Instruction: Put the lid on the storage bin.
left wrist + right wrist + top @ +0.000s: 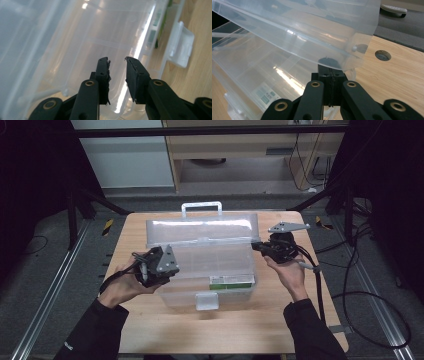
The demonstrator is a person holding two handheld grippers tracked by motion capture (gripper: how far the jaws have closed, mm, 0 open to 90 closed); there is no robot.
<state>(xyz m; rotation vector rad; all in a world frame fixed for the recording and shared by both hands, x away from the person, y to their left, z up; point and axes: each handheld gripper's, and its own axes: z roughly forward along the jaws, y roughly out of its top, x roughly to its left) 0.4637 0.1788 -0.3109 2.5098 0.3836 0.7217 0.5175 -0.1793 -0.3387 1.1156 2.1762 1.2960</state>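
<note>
I count one clear plastic box (210, 270) on one wooden table (240, 325). It carries one lid (200, 230), raised at its far side, one white handle (201, 208) on top of that lid, and one latch (207, 301) on the box's near wall. Inside it, near the latch, lies one green-and-white label (230, 282). At the box's left end I hold one gripper, my left gripper (117, 72); at its right end one more, my right gripper (330, 75). Two grippers in all, two hands.

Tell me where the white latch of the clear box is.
In the high view, the latch sits mid-front on the clear box, facing the person, between both hands on the wooden table.
</note>
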